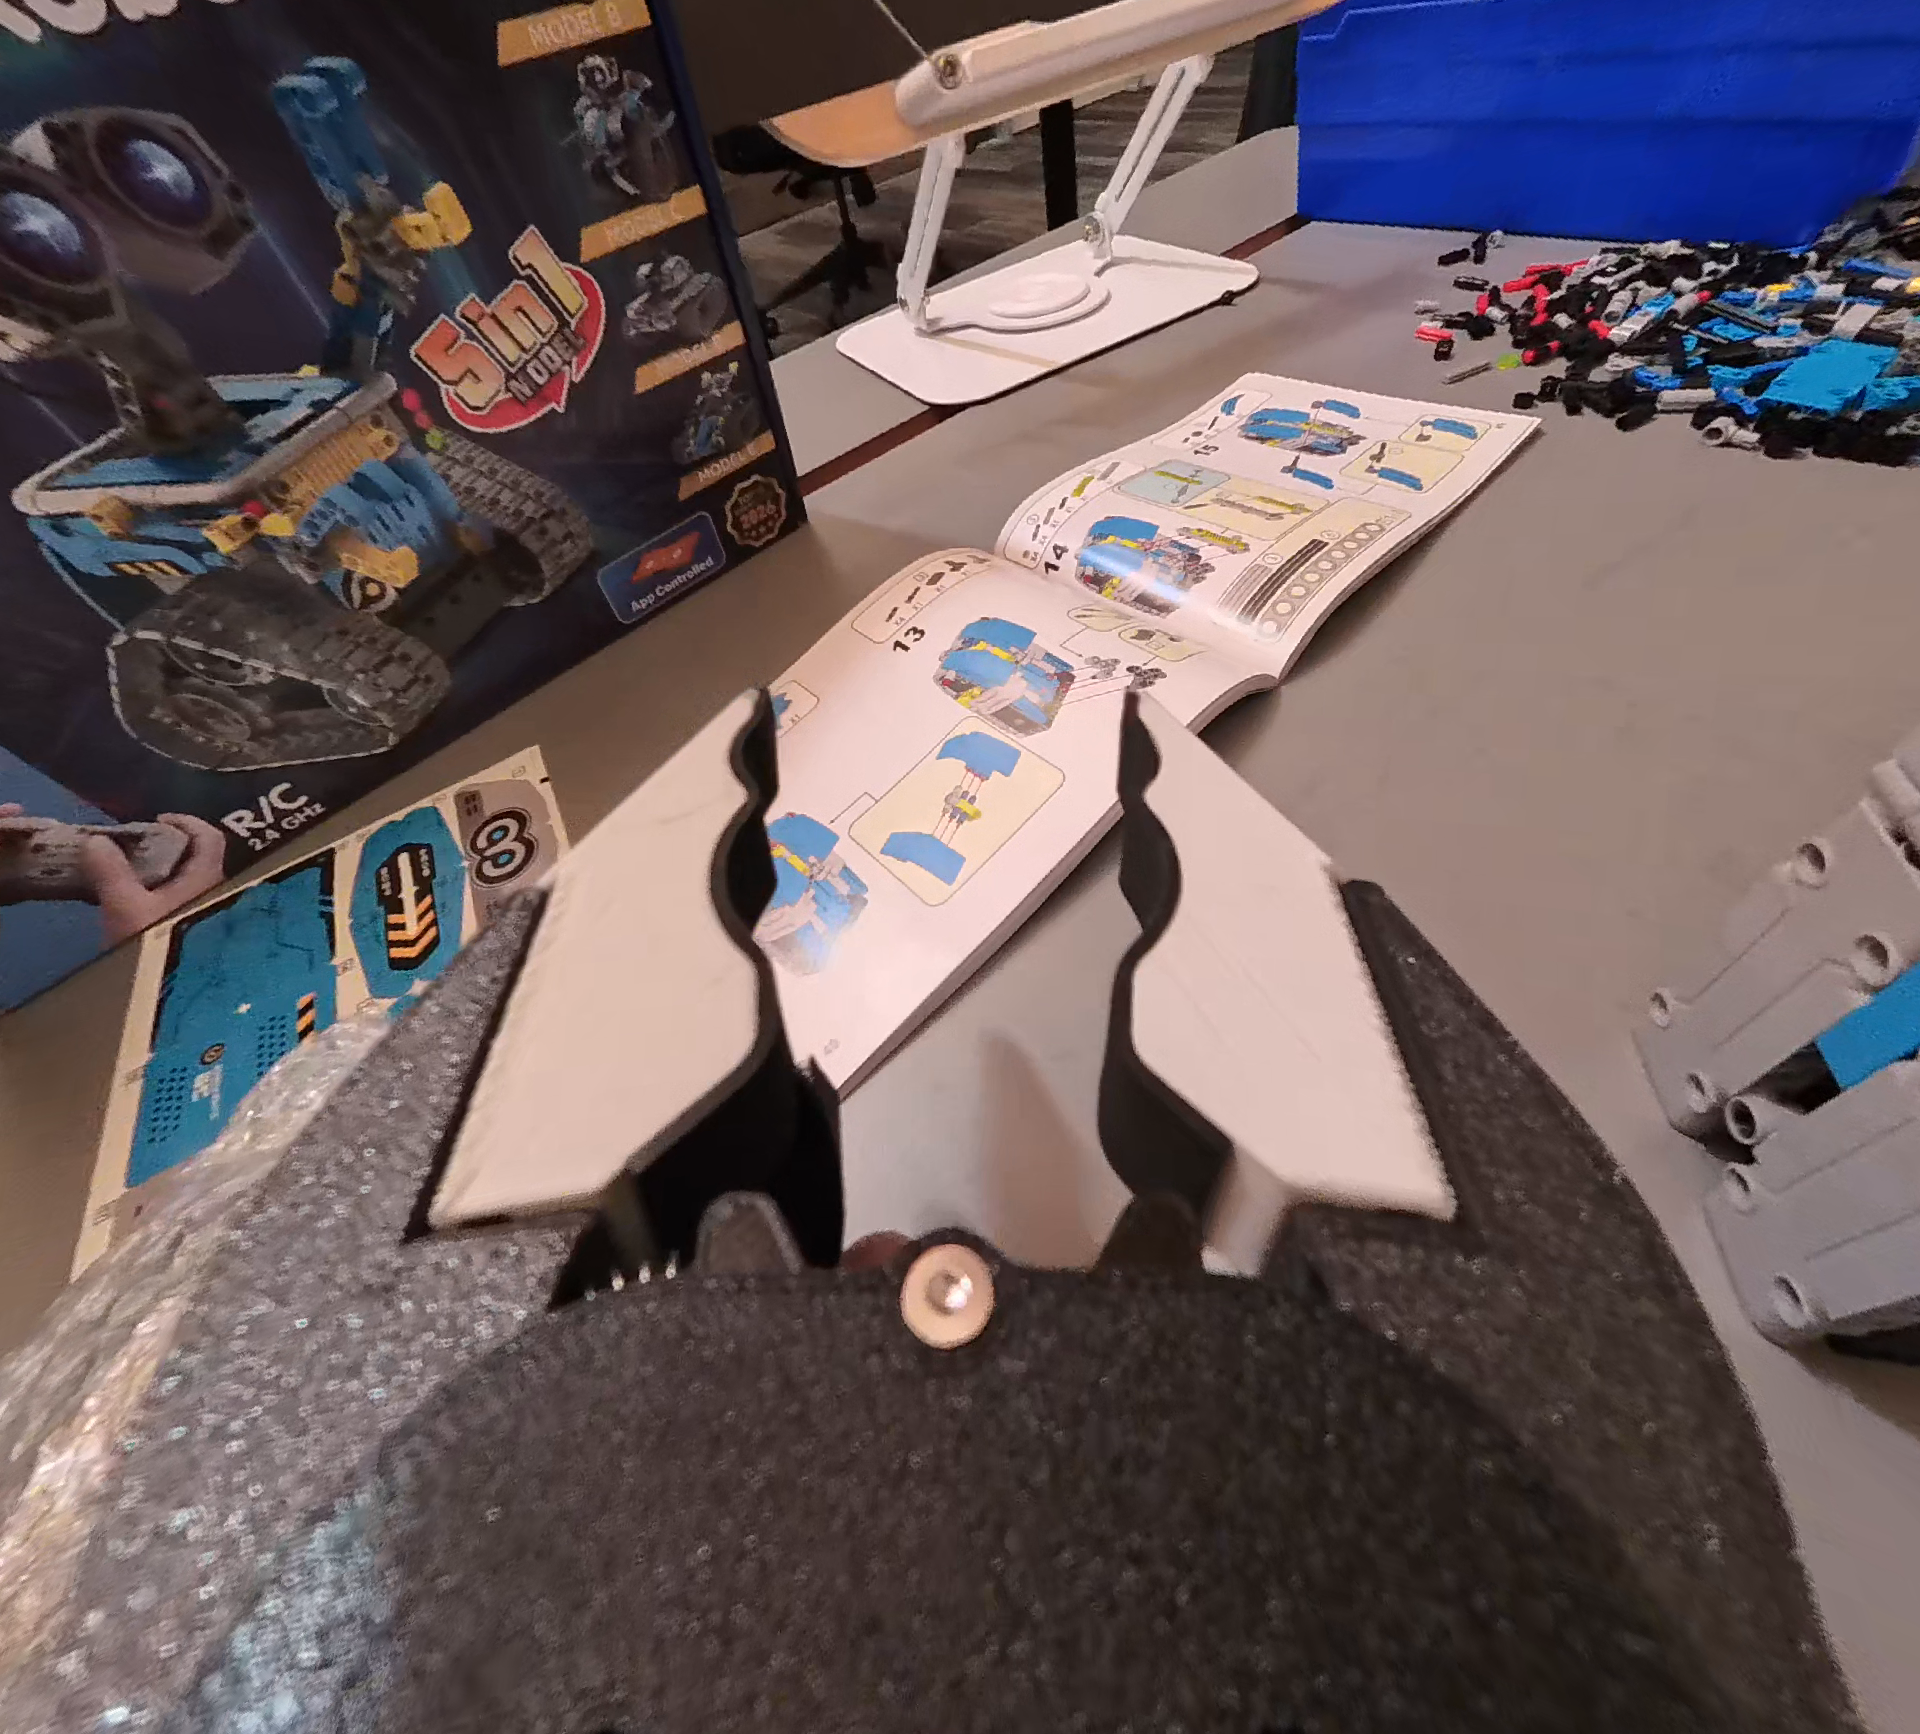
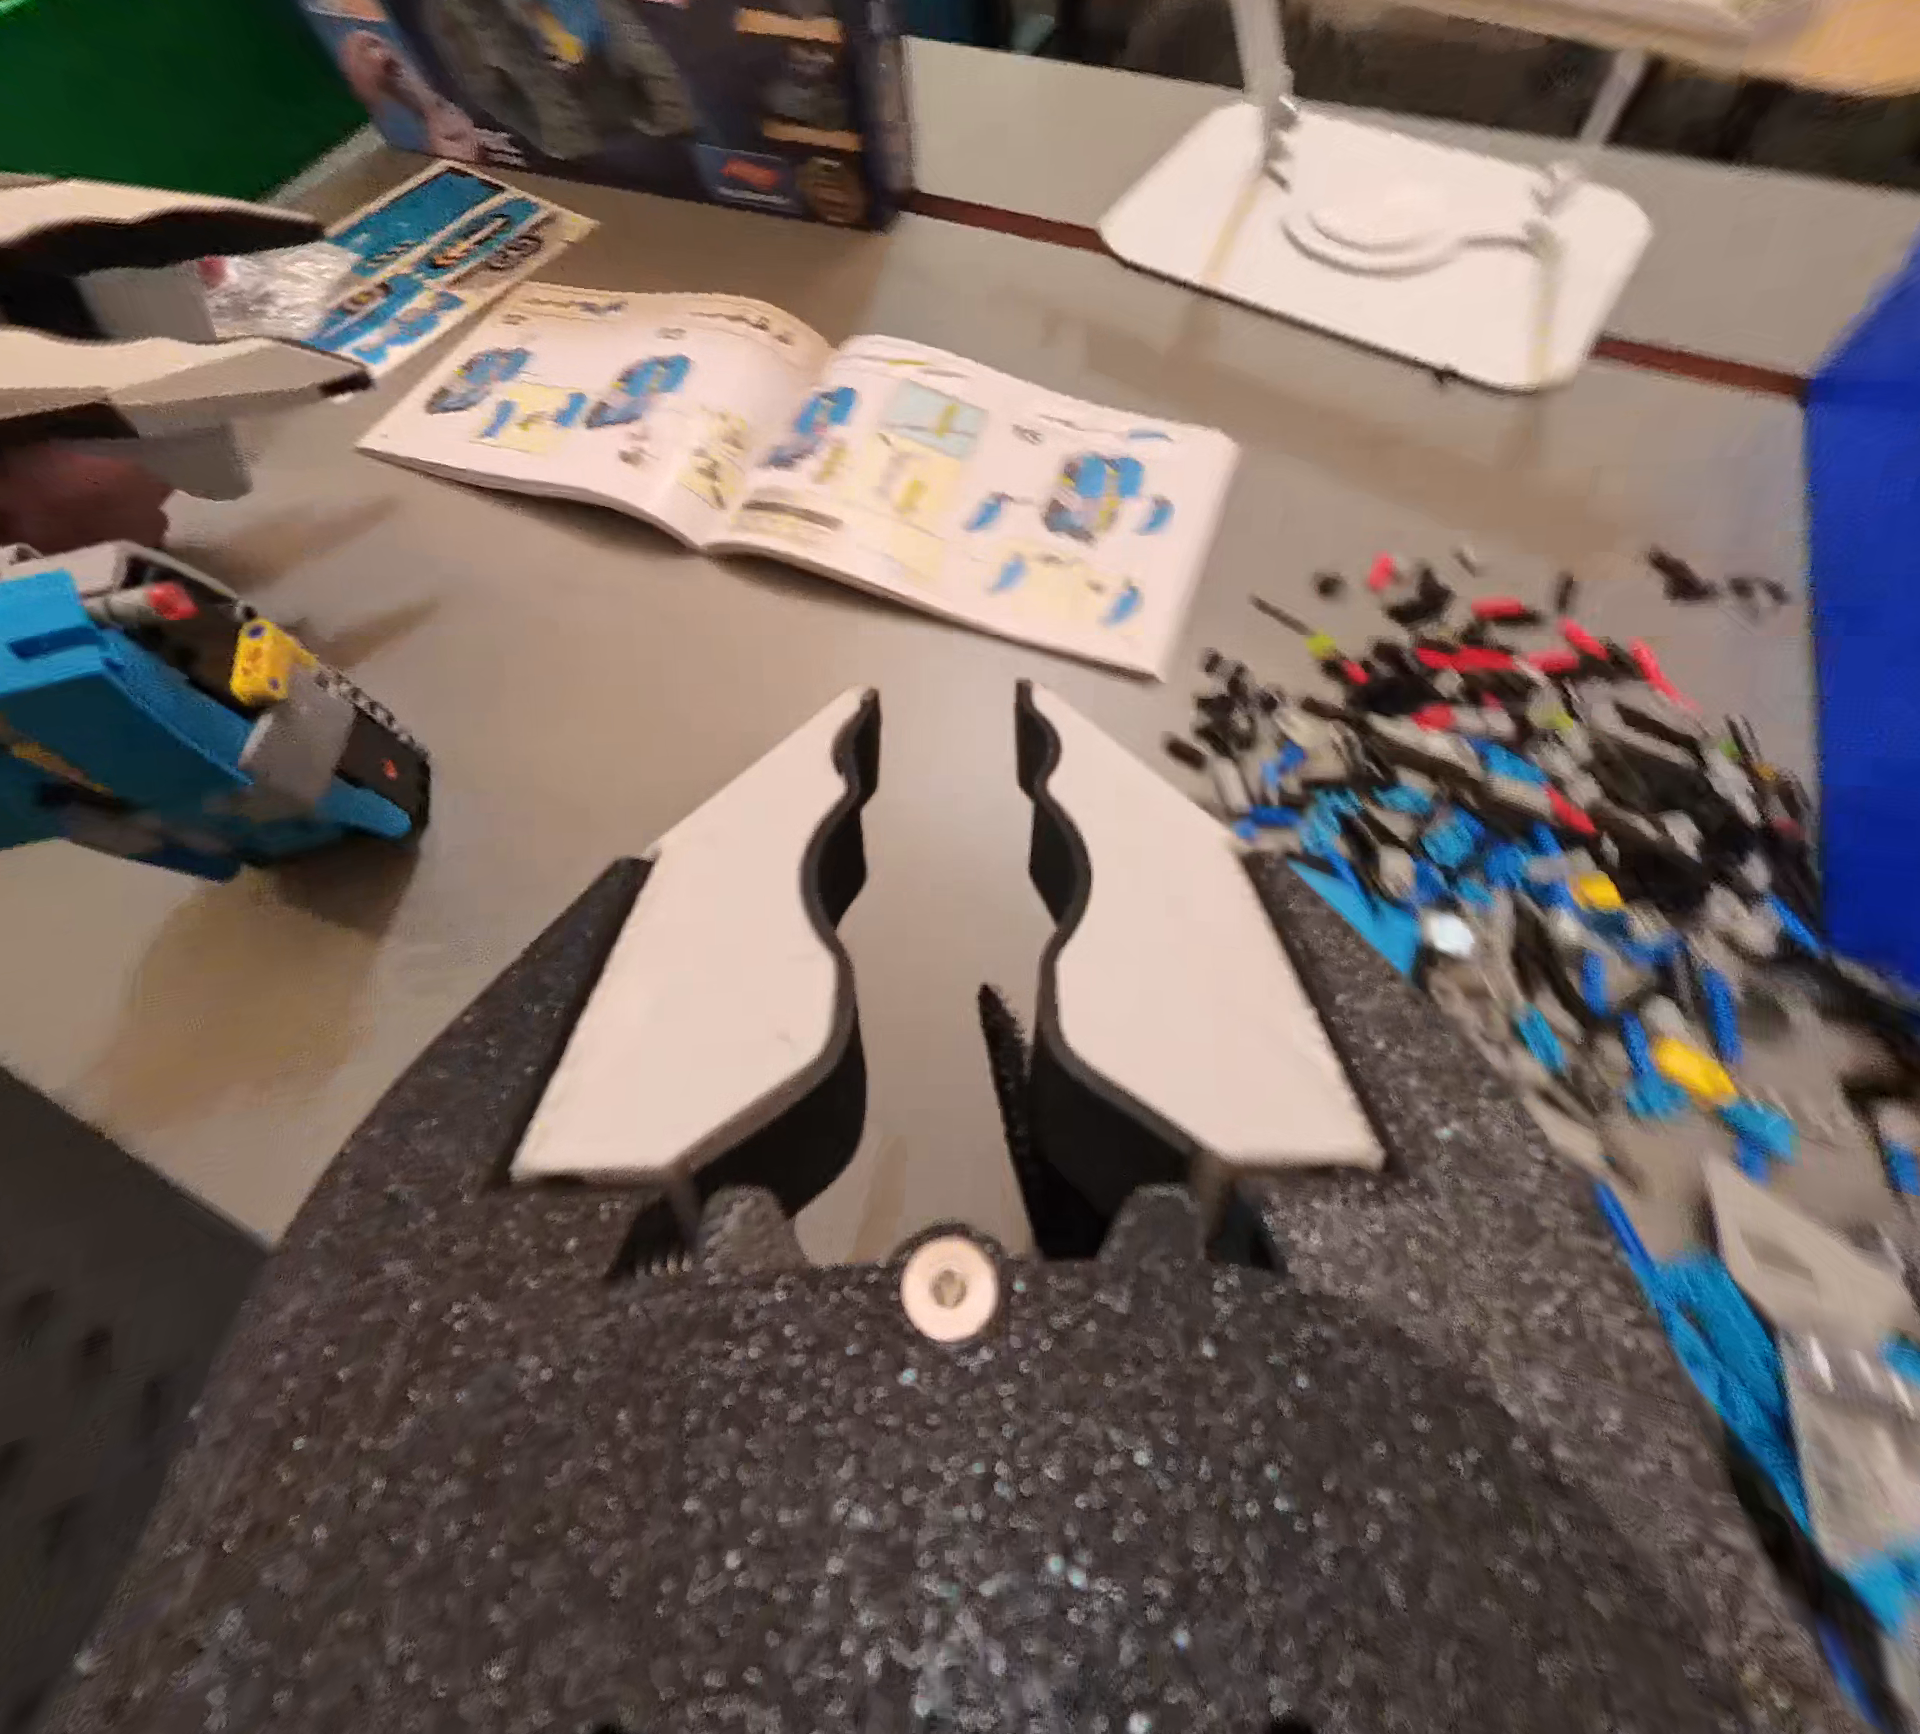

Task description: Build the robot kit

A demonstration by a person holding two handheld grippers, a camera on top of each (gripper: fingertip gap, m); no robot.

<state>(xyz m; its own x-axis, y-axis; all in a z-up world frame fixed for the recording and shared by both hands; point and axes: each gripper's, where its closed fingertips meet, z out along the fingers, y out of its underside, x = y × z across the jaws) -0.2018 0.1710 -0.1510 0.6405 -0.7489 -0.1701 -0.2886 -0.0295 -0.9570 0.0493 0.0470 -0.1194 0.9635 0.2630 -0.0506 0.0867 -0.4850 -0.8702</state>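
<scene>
In the left wrist view the left gripper hangs empty with jaws spread wide over the near edge of the open booklet, the box at ten o'clock and the half-built model at three; a low sweep could crumple a page. In the right wrist view, blurred, the right gripper hovers level over bare table, parted and empty, the loose parts at two o'clock, easily scattered by a sideways brush.

Open instruction booklet flat on grey table, mid-scene. Kit box upright left of booklet; sticker sheet near box foot. White stand beyond booklet. Loose brick pile right of booklet, blue bin behind pile. Part-built blue-grey model nearer than booklet.
</scene>
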